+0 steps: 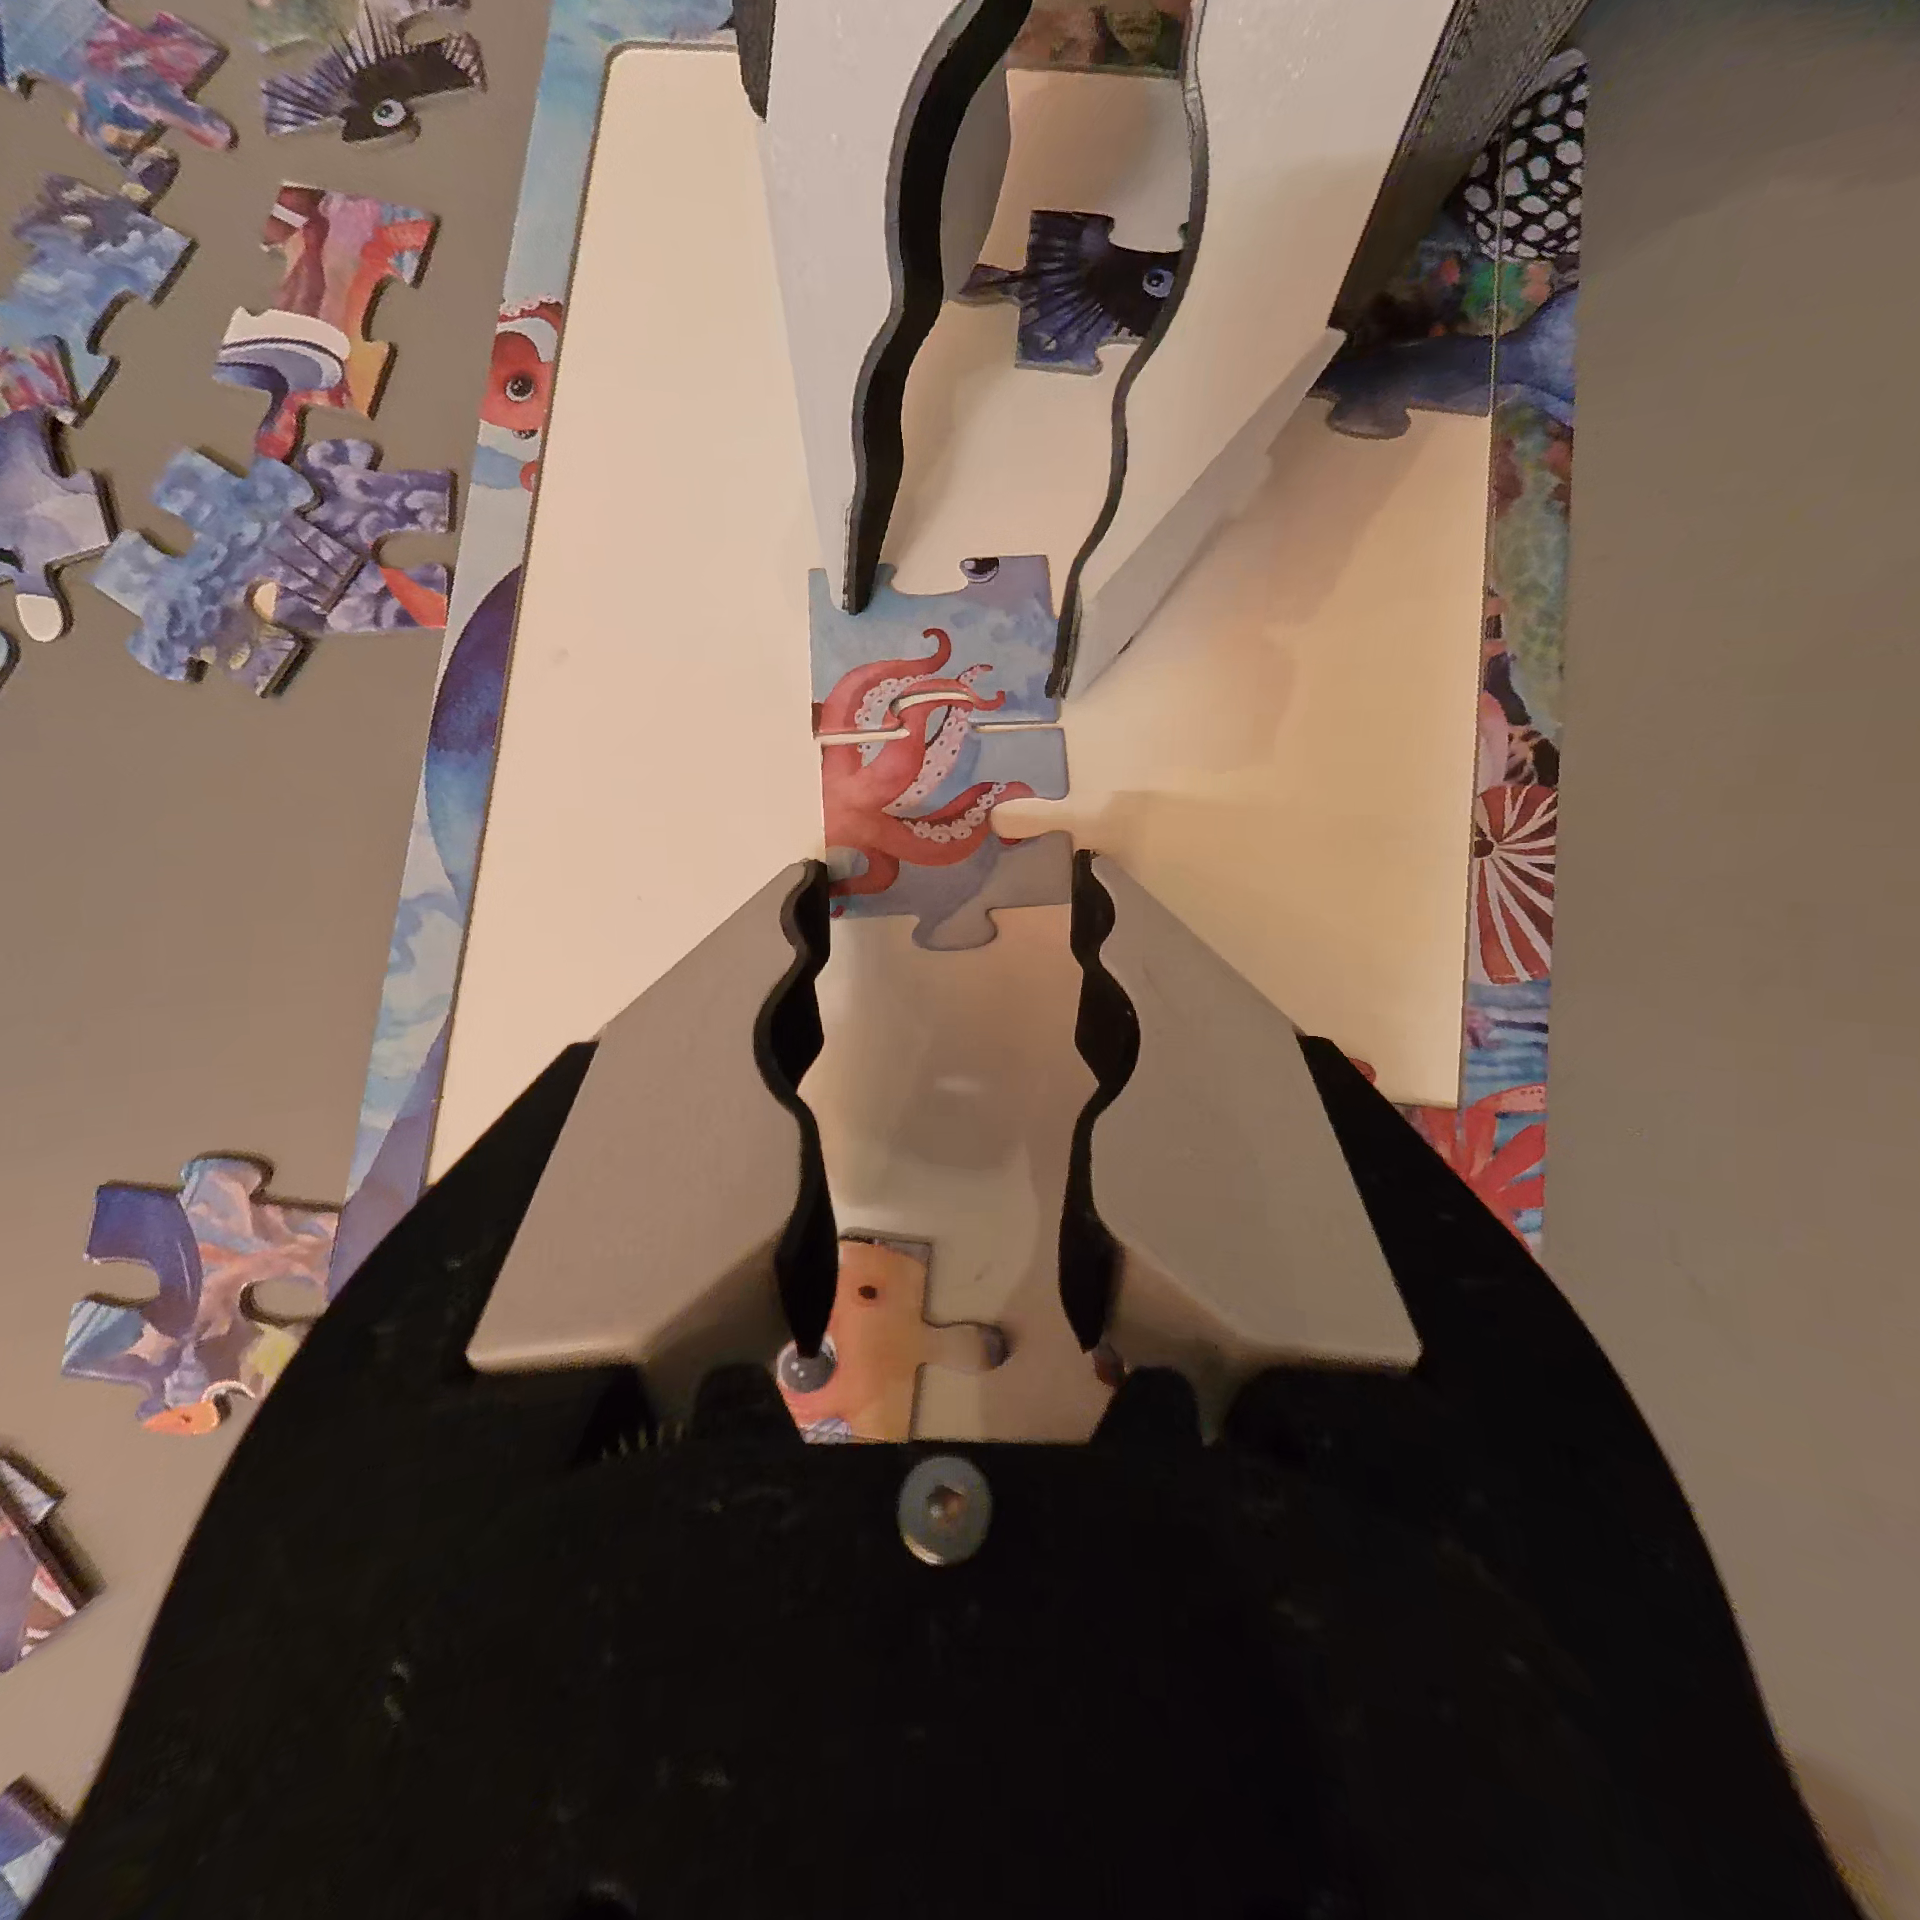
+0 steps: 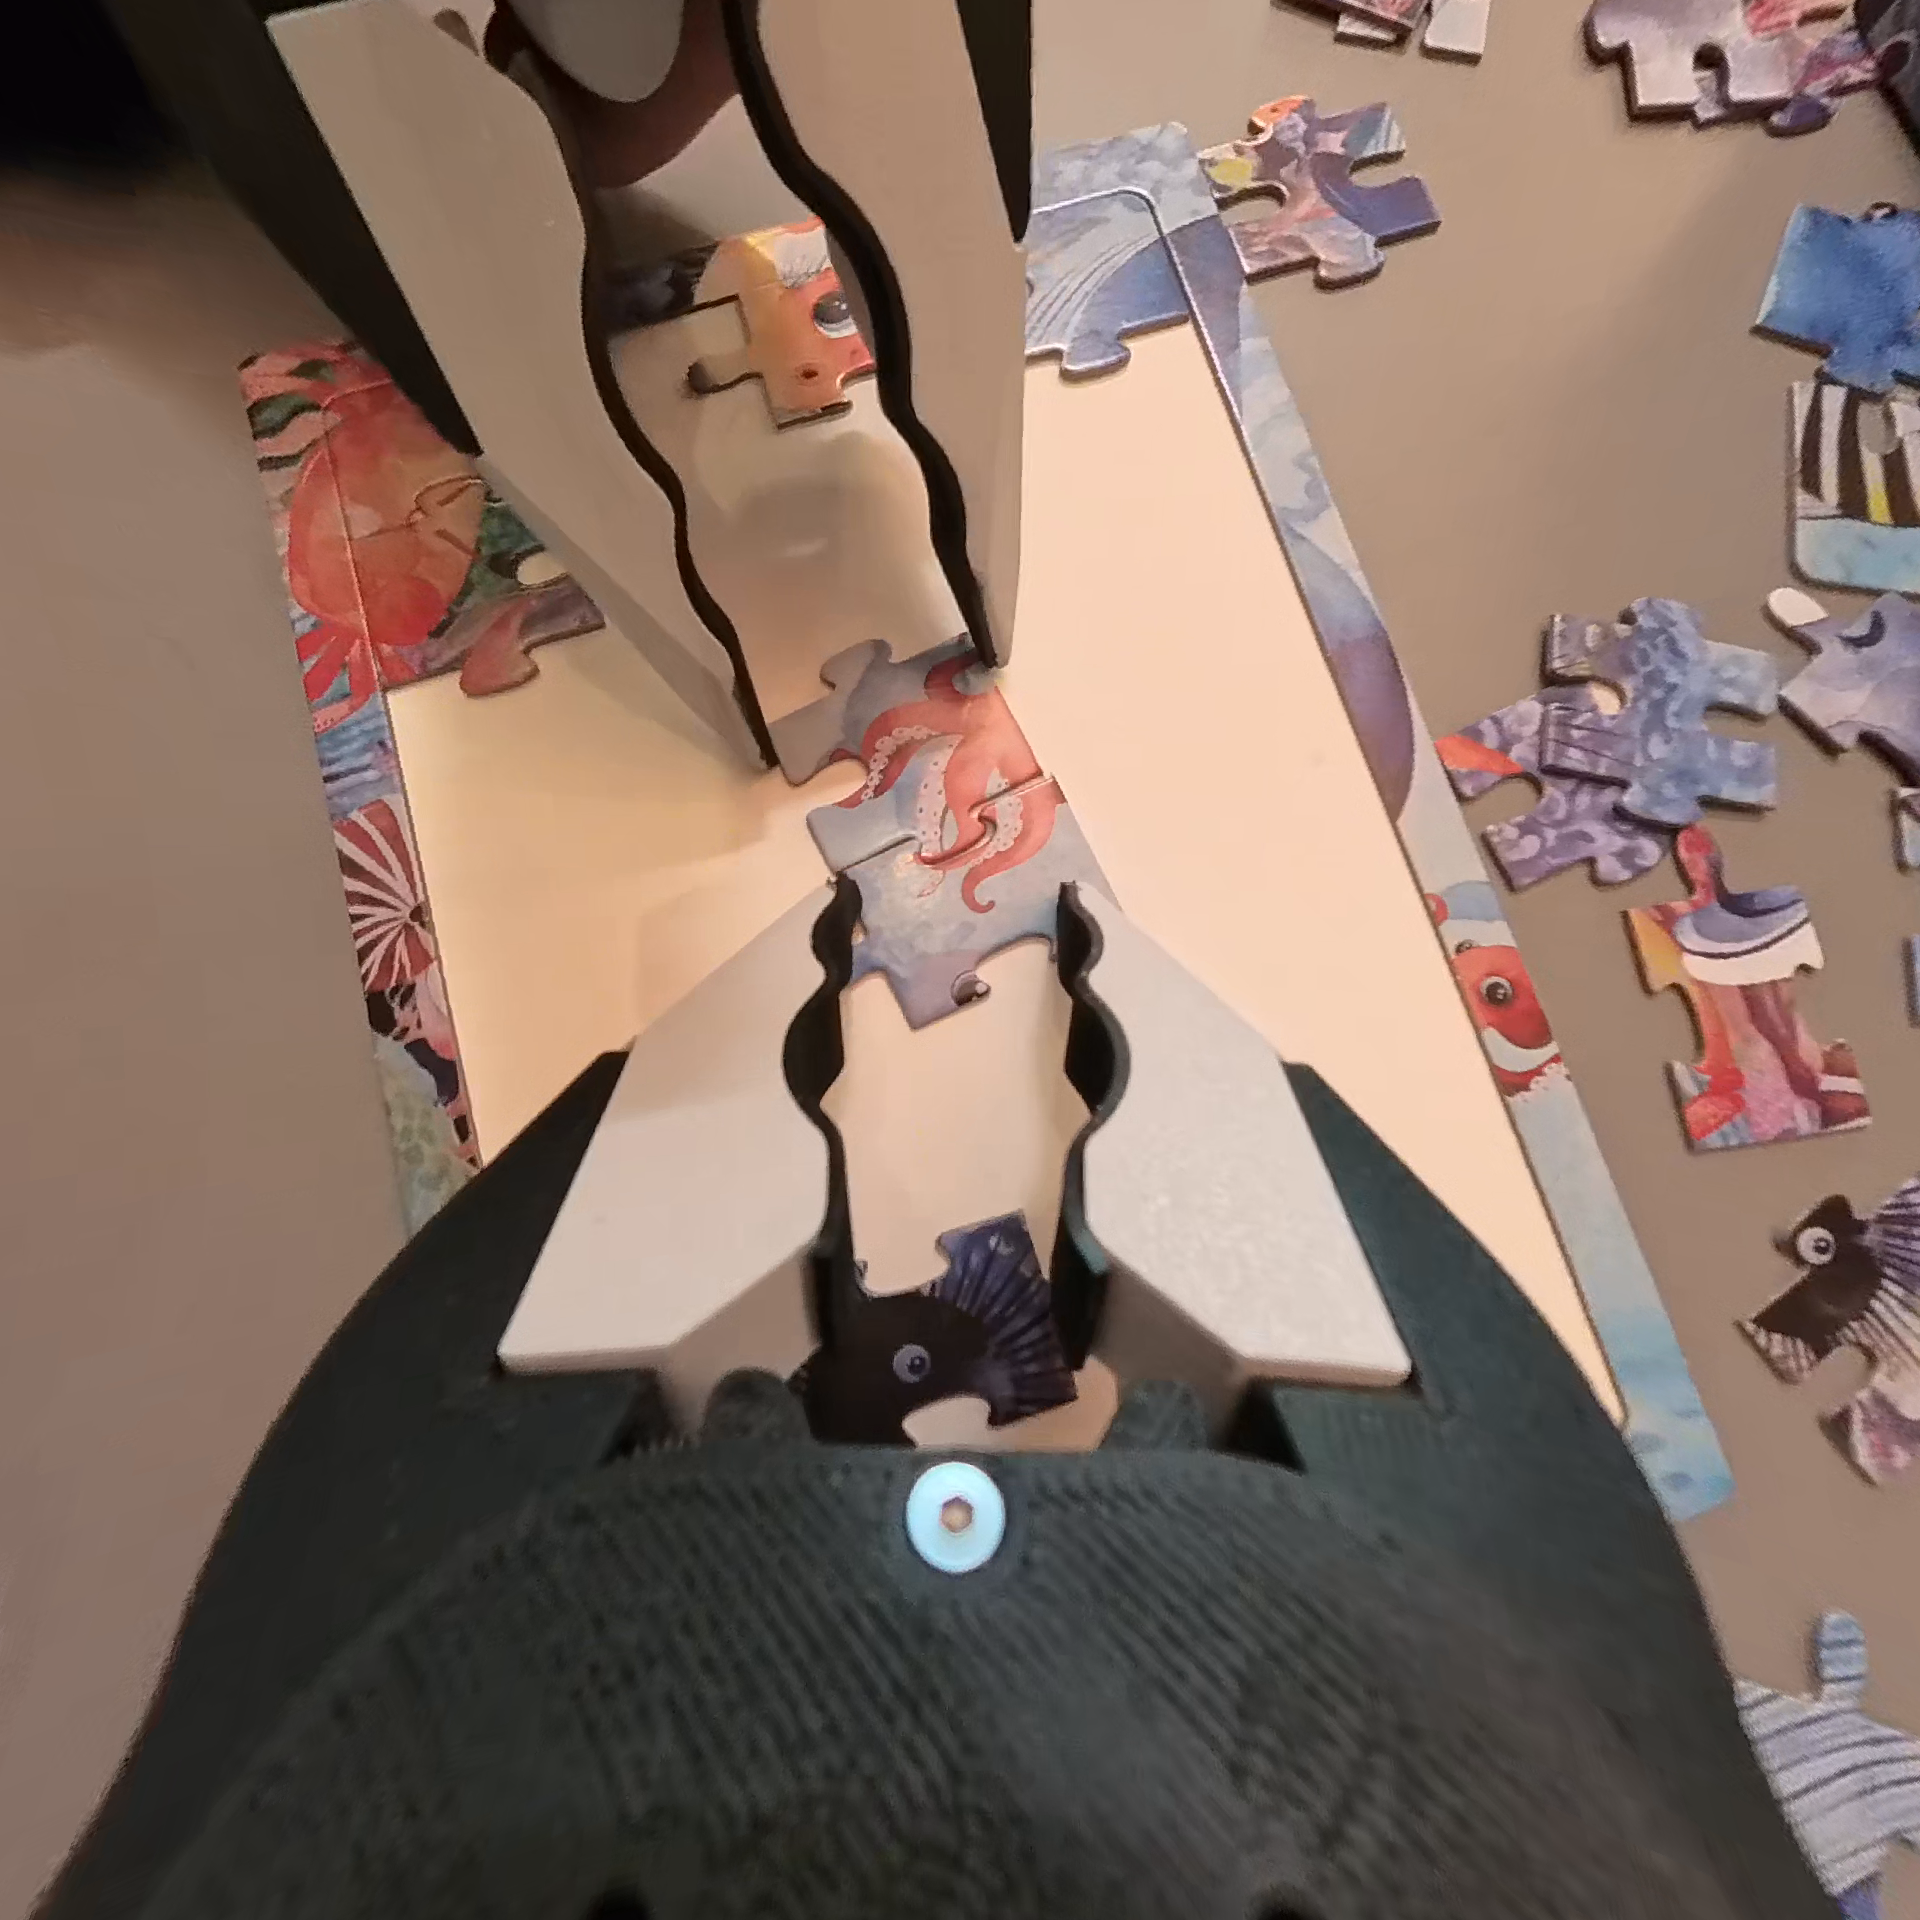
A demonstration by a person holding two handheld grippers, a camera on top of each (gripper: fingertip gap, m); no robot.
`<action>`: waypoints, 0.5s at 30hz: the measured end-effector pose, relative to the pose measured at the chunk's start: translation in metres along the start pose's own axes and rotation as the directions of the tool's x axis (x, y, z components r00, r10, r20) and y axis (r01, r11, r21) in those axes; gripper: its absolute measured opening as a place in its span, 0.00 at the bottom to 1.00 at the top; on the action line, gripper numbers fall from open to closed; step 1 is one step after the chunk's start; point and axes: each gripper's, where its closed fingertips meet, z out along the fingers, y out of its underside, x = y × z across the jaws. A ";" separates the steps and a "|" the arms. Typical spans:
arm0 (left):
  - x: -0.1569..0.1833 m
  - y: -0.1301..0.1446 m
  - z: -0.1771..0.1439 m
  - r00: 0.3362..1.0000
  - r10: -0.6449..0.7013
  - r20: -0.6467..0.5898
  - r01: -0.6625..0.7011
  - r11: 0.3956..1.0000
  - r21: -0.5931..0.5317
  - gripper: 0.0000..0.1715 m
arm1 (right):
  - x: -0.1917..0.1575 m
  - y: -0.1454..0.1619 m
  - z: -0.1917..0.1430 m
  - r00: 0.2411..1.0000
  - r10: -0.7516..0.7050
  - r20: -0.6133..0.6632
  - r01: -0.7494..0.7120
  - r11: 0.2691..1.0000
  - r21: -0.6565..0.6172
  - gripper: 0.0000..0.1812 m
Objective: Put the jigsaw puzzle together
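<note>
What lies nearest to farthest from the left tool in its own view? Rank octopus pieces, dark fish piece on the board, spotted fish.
1. octopus pieces, at the left tool
2. dark fish piece, ahead on board
3. spotted fish, far right corner

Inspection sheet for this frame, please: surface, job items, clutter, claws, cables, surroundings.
Surface: grey tabletop; puzzle tray with white floor and printed border.
Job's things: two octopus pieces meeting mid-tray, seam visibly gapped; dark fish piece and orange fish piece lying in the tray.
Clutter: loose pieces on the table beside the tray.
Claws: left claw and right claw each straddle one octopus piece, jaws apart.
Cables: nothing seen.
Surroundings: nothing seen.
</note>
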 end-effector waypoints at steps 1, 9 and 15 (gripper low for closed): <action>0.000 0.000 0.000 1.000 -0.004 0.002 0.004 1.000 0.000 0.27 | 0.000 0.000 0.000 1.000 0.002 -0.001 -0.002 1.000 -0.001 0.21; 0.000 -0.001 0.001 1.000 -0.010 -0.005 0.010 1.000 0.016 0.27 | -0.001 -0.001 0.001 1.000 0.000 0.013 0.000 1.000 0.012 0.22; -0.001 -0.001 0.001 1.000 -0.015 -0.007 0.015 1.000 0.019 0.27 | -0.003 0.000 0.000 0.999 -0.024 0.025 0.023 1.000 0.018 0.19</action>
